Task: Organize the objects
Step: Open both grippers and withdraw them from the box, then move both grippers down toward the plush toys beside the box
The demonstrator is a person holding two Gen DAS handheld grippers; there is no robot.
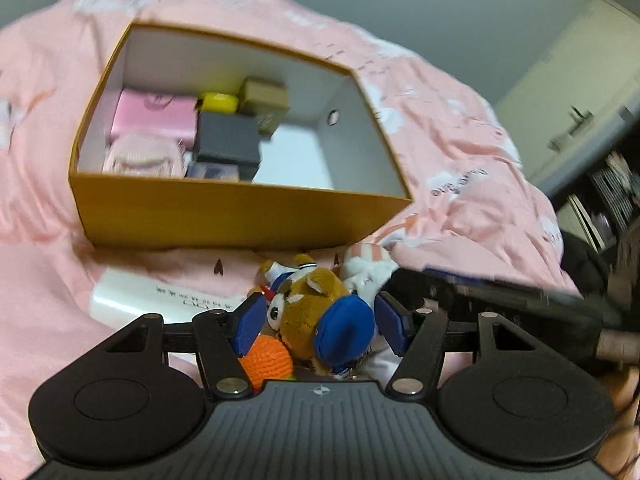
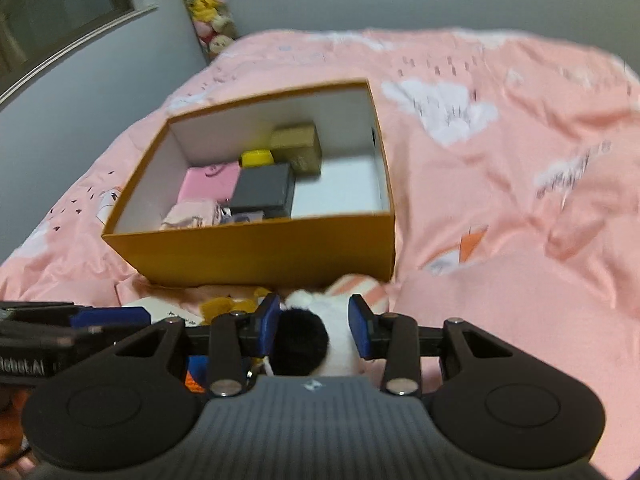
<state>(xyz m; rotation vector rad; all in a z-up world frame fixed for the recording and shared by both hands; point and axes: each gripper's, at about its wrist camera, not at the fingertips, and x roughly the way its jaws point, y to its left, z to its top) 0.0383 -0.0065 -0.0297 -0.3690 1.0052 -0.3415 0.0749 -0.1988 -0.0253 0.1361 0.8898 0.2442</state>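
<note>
Left hand-held gripper [image 1: 320,322] straddled, spread, a brown plush [image 1: 308,312]; right hand-held gripper [image 2: 314,326] bracketed a white plush [image 2: 340,344], contact unclear. Next: clamp, lift into far orange box [image 1: 240,212].

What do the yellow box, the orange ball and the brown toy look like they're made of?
Box: likely cardboard, matte, with thin stiff walls and a white inside. Ball: crocheted yarn, judging by its looped stitches. Brown toy: plush fabric with a fuzzy nap.

Partly legible "…obotAI" lettering on the left tool [image 2: 24,366].
</note>
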